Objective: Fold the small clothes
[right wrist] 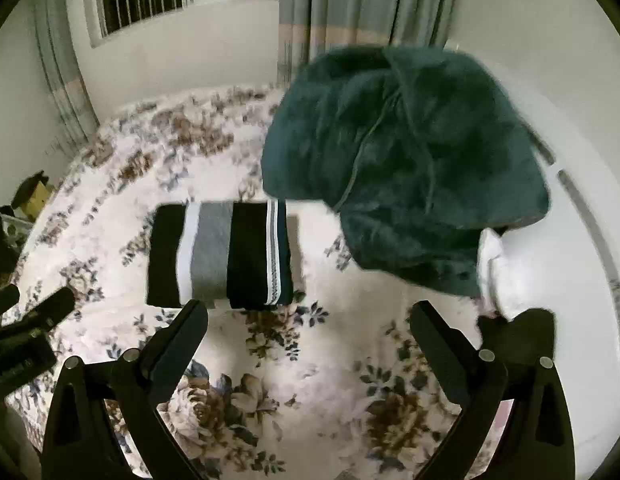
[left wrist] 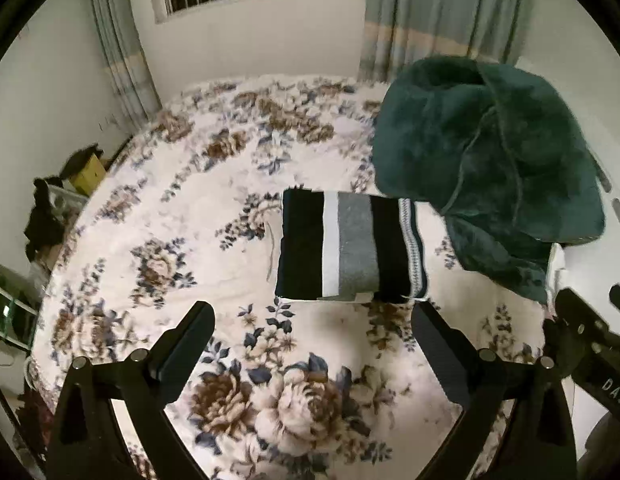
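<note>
The folded striped garment (left wrist: 350,246) lies flat on the floral bedspread (left wrist: 181,184), just beside a heaped dark-green plush blanket (left wrist: 490,160). The left gripper (left wrist: 314,322) and the right gripper (right wrist: 310,320) both hang above the bedspread near the garment, jaws spread wide and empty.

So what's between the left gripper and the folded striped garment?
Nothing: only bare floral blanket separates the open left gripper from the folded striped garment, per left wrist view.

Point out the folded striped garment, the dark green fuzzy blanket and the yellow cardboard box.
Folded black, white and grey striped garment (left wrist: 352,250): left wrist view, on its grey band.
Dark green fuzzy blanket (right wrist: 406,160): right wrist view, on its bunched middle.
Yellow cardboard box (left wrist: 87,174): left wrist view, on its front face beside the bed.
</note>
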### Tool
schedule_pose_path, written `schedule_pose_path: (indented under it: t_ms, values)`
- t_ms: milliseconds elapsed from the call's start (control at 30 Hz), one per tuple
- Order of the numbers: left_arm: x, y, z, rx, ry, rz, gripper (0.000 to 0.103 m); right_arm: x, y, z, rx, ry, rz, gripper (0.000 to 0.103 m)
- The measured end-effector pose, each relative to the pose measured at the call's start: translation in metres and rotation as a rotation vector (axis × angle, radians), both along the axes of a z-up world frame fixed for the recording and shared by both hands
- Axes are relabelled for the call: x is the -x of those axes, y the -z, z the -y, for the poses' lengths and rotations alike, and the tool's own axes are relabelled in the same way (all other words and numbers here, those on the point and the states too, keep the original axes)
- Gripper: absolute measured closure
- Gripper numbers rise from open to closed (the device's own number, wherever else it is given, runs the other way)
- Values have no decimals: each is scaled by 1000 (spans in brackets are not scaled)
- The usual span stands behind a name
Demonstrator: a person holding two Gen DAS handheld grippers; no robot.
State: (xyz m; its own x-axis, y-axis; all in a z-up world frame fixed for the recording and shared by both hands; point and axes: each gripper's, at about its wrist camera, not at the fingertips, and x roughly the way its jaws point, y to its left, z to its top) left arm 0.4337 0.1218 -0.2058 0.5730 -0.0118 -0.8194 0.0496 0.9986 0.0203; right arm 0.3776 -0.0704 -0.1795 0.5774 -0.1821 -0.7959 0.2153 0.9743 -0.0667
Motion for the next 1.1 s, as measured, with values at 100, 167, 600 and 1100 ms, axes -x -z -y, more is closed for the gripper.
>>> schedule_pose_path:
  t_ms: [100,167,600,1100]
  values:
    - [36,-35,4,6,0,38,3,41,-46,-3,15,-6,58,1]
    - [56,-52,7,3,3,60,3,69,-74,-5,30,-12,96,1]
    - [148,-131,16,18,-8,182,3,197,-180,-7,49,-31,232,1]
    - [165,-147,14,18,-41,232,0,213,-205,-7,72,-62,271,0]
